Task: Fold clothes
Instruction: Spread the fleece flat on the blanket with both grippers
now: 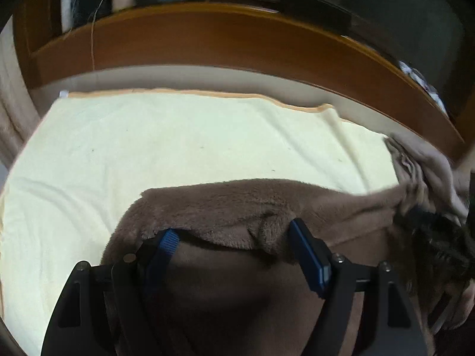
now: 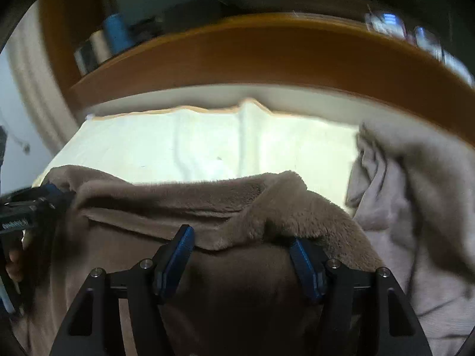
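Observation:
A brown fleecy garment (image 1: 237, 204) lies on a pale yellow blanket (image 1: 148, 148), its far edge folded back toward me. My left gripper (image 1: 233, 233) stands open over the folded edge, and fleece drapes over both blue fingertips (image 1: 299, 234). In the right wrist view the same garment (image 2: 207, 201) lies across the blanket (image 2: 207, 151). My right gripper (image 2: 242, 241) is open too, with the fleece edge resting on its right fingertip (image 2: 299, 252). The left gripper (image 2: 32, 207) shows at the left edge of that view, at the garment's left end.
A light grey garment (image 2: 409, 201) lies bunched to the right of the brown one, also seen in the left wrist view (image 1: 427, 163). A wooden headboard shelf (image 1: 237, 44) with bottles and clutter runs along the far side. A curtain (image 2: 38, 89) hangs at left.

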Demonstrator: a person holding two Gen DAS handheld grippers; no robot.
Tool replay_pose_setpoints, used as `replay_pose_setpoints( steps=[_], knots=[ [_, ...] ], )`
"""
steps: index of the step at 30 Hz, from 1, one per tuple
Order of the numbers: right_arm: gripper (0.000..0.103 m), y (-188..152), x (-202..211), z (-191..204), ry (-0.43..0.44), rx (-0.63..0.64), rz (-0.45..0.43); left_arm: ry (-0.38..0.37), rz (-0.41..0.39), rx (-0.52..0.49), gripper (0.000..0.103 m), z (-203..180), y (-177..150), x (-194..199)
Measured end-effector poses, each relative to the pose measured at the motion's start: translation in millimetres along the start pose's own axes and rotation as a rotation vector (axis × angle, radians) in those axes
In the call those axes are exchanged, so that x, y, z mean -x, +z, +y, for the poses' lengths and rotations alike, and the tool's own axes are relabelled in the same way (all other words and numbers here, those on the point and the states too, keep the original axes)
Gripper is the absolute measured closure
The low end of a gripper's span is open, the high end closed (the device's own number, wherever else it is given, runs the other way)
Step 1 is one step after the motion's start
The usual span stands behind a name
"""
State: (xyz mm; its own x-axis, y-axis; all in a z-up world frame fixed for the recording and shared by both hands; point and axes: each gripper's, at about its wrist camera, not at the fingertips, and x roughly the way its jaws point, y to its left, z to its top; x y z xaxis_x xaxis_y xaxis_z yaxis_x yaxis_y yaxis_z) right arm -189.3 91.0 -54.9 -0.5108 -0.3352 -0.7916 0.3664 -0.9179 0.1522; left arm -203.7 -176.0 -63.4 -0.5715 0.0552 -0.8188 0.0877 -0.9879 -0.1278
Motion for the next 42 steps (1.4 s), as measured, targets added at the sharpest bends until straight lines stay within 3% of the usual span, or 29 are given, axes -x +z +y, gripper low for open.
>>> replay_pose_setpoints(
  steps=[6, 13, 17, 21, 26, 30, 36, 42],
  knots=[
    [0.034, -4, -15, 14, -0.074, 0.092, 0.034, 0.093, 0.033, -0.069, 0.023, -11, -3, -24],
    [0.034, 0, 25, 19, -0.056, 0.073, -0.102, -0.086, 0.003, 0.164, 0.023, 13, 33, -7],
    [0.033, 0, 46, 21, -0.065, 0.092, -0.184, -0.117, 0.049, 0.226, 0.023, 16, 41, -14],
    [0.033, -5, 63, 28, -0.098, 0.127, -0.216, -0.105, 0.097, 0.161, 0.023, 7, 30, -22],
    [0.033, -16, 45, 42, -0.038, 0.173, -0.086, -0.095, 0.073, 0.040, 0.023, 2, 13, -4],
    [0.033, -16, 29, 42, -0.070, 0.185, -0.050, -0.024, 0.032, -0.130, 0.023, -14, -4, 15],
    [0.033, -17, 6, 43, -0.118, 0.203, 0.003, 0.118, 0.012, -0.243, 0.023, -39, 8, -17],
    [0.033, -9, -1, 29, -0.136, 0.159, -0.029, 0.255, -0.006, -0.351, 0.023, -63, 19, -47]
  ],
)
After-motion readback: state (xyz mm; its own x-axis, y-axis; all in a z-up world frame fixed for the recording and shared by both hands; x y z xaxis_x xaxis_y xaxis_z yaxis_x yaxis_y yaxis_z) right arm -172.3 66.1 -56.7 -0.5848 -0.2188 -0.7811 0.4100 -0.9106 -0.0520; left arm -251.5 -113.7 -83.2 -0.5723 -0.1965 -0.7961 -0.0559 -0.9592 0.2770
